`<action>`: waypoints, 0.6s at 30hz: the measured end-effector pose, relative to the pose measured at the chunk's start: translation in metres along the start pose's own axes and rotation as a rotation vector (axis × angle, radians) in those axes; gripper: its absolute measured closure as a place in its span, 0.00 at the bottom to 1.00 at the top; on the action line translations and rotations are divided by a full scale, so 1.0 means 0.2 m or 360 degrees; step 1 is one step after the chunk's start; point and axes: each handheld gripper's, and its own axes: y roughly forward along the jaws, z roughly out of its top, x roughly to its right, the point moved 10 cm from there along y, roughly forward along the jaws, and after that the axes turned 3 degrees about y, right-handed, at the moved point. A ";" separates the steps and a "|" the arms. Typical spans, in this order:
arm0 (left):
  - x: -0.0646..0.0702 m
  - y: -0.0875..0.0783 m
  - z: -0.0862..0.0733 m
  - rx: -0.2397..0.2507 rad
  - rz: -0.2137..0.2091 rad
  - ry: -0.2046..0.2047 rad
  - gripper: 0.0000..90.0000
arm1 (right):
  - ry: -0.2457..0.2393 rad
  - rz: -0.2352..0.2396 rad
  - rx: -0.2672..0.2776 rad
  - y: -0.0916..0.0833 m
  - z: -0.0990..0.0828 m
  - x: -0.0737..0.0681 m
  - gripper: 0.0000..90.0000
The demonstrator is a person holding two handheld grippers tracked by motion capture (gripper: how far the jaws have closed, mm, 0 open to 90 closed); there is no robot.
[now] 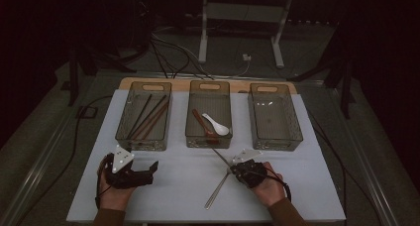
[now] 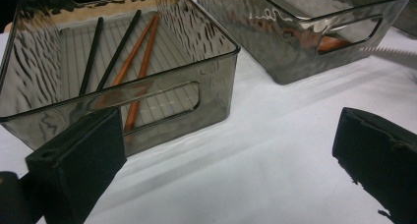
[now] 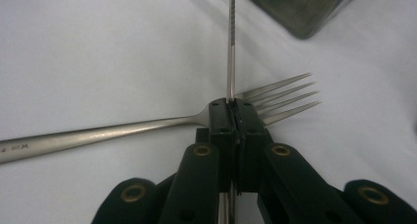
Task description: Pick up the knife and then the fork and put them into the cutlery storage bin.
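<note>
While our right gripper (image 3: 235,105) has its jaws pressed together on a thin metal rod (image 3: 231,42), most likely a steel chopstick, that rod runs away toward 12 o'clock in the right gripper view and crosses over a fork (image 3: 147,128) lying flat on the white table (image 1: 173,186). From above, we see the rod (image 1: 220,156) slanting toward 11 o'clock from the gripper, its far end just short of the middle bin (image 1: 209,87), with the fork (image 1: 217,190) trailing off toward 7 o'clock. We judge the sorting about half done: the left bin (image 1: 143,86) holds chopsticks (image 1: 148,118), the middle one spoons (image 1: 212,124), the right bin (image 1: 275,89) nothing, and rod and fork are left to place. Our right hand (image 1: 267,186) lies low at 5 o'clock on the table, knuckles up, gripper pointing toward 11. Our left gripper (image 1: 148,170) rests at 7 o'clock, jaws wide apart and holding nothing, aimed at the left bin.
</note>
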 end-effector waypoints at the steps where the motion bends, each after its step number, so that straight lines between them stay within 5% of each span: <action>1: 0.00 0.00 0.00 -0.0001 0.0000 0.0000 0.01 | -0.0004 -0.0002 0.0016 -0.01 0.00 0.00 0.99; 18: -0.01 0.00 0.00 0.0005 0.0004 -0.0003 0.01 | 0.0049 -0.0071 0.0158 -0.10 0.03 0.07 0.99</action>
